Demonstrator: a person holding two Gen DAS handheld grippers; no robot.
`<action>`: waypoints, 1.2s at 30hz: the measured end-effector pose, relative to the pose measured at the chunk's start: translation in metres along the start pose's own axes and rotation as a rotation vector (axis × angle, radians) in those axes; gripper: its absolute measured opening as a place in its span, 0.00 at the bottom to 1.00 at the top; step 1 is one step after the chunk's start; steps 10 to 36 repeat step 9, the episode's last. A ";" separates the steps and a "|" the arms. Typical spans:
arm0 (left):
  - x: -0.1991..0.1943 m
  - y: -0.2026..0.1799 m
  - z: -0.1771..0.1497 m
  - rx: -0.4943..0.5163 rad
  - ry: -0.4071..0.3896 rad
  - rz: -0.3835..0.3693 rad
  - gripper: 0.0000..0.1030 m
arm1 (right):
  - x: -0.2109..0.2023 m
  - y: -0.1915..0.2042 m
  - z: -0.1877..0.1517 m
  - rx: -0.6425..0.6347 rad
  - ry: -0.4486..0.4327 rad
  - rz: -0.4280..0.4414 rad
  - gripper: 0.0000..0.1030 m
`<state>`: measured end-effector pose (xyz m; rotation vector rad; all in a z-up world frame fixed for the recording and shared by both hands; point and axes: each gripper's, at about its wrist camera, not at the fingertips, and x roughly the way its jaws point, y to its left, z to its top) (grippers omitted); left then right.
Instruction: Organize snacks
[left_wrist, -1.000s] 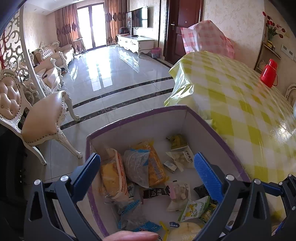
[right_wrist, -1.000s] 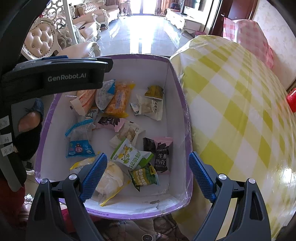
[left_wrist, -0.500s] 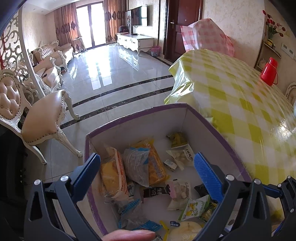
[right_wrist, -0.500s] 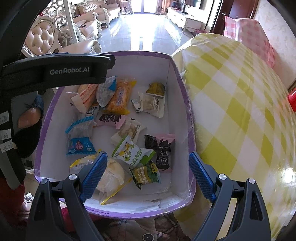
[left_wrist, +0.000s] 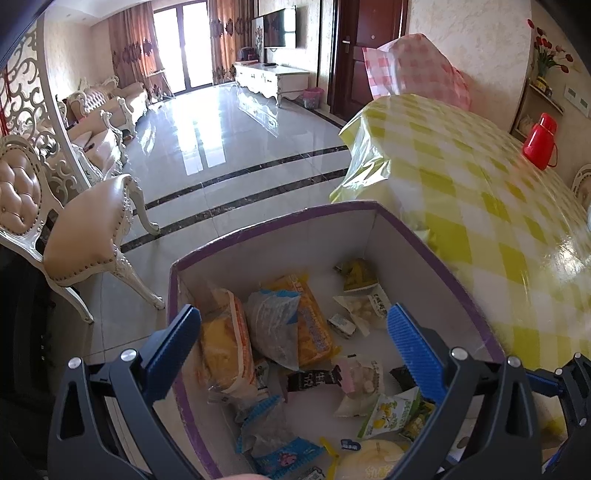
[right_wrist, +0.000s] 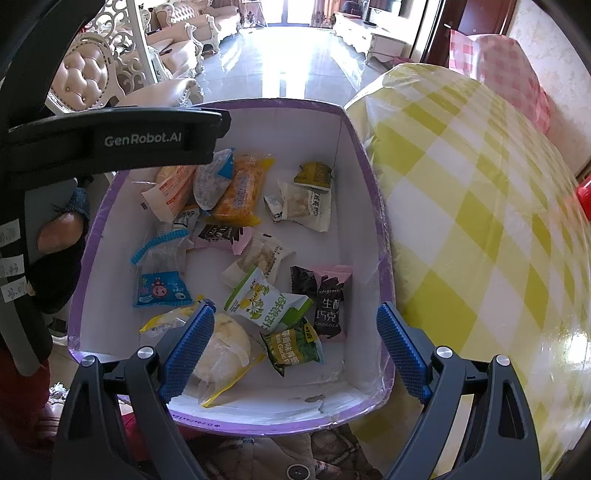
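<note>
Crinkly foil snack packets (right_wrist: 273, 306) litter the purple-rimmed cardboard box (right_wrist: 364, 177).

"GenRobot.AI" on left gripper (right_wrist: 110, 142) body; "CHOCOLA" on pink-black packet (right_wrist: 328, 306); "Garlic" on green packet (right_wrist: 293, 349)

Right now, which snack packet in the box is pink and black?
The chocolate packet beside the box's right wall, next to the green-and-white packet; a smaller pink-edged packet lies further up.
</note>
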<state>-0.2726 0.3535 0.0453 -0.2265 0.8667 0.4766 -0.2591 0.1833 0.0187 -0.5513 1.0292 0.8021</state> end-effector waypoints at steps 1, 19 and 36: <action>0.000 0.000 0.000 0.002 0.002 0.001 0.98 | 0.000 0.000 0.000 0.000 0.000 0.000 0.84; 0.001 -0.001 0.001 0.014 0.020 -0.006 0.98 | 0.000 -0.002 0.000 0.000 0.001 -0.001 0.84; 0.001 -0.001 0.001 0.014 0.020 -0.006 0.98 | 0.000 -0.002 0.000 0.000 0.001 -0.001 0.84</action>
